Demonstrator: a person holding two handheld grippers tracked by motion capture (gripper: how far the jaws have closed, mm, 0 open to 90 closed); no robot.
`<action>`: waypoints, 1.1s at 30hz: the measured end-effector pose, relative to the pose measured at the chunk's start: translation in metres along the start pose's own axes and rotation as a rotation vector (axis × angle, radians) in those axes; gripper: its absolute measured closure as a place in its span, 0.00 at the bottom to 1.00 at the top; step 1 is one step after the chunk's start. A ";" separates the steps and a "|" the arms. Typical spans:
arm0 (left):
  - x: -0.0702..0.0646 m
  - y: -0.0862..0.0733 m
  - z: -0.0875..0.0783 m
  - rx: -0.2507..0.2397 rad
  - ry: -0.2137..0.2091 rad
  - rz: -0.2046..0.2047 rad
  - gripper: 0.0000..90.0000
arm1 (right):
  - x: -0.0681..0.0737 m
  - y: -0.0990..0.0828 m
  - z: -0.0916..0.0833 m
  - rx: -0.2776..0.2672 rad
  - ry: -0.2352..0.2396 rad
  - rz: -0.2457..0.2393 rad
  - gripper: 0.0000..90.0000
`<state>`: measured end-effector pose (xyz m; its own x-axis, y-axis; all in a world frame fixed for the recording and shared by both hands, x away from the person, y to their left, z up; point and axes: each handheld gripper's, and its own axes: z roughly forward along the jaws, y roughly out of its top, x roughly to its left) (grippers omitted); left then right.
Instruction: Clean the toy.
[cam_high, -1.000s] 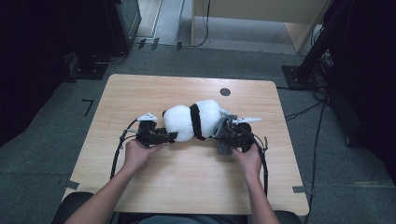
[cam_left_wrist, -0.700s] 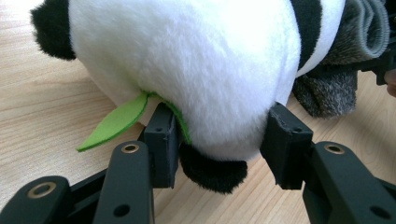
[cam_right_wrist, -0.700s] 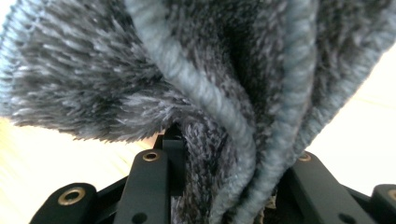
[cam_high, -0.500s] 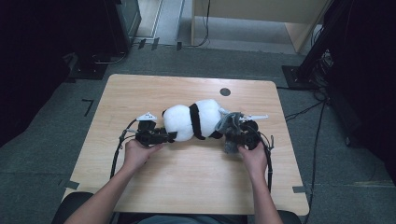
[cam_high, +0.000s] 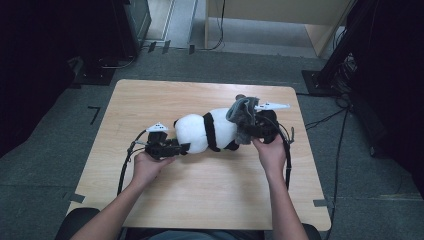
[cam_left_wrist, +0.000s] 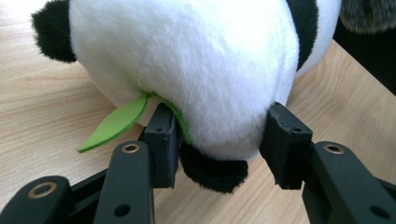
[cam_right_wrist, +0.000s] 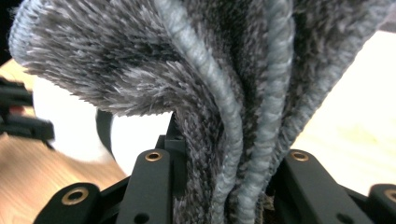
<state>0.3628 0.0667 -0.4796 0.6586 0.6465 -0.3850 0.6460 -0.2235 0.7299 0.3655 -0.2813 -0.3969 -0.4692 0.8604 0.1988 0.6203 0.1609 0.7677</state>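
Right gripper (cam_high: 248, 131), shut tight on the grey cloth (cam_high: 242, 111), should lift slowly beside the panda (cam_high: 207, 131) while the left gripper (cam_high: 183, 148) pinches the panda still

White plush panda (cam_high: 200, 132) with black band and black ears, lime-green felt leaf (cam_left_wrist: 116, 122), fuzzy grey cloth (cam_right_wrist: 224, 88) with paler grey-blue piping, light wood-grain table (cam_high: 200, 190), black grippers.

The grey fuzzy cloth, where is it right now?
In the high view the grey cloth is bunched in the right gripper, at the right end of the toy panda.
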 end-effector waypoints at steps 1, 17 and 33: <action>0.000 -0.001 0.001 -0.002 0.002 0.000 0.57 | 0.001 0.003 0.003 0.001 0.004 -0.006 0.75; 0.005 0.005 -0.011 0.016 0.010 0.085 0.41 | 0.005 0.007 0.033 0.070 -0.007 -0.099 0.74; 0.032 0.043 -0.029 -0.012 0.015 0.229 0.39 | 0.000 0.008 0.035 0.080 0.027 -0.100 0.73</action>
<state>0.4010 0.0987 -0.4443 0.7815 0.5908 -0.2005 0.4758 -0.3566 0.8040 0.3925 -0.2634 -0.4116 -0.5477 0.8247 0.1409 0.6169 0.2843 0.7339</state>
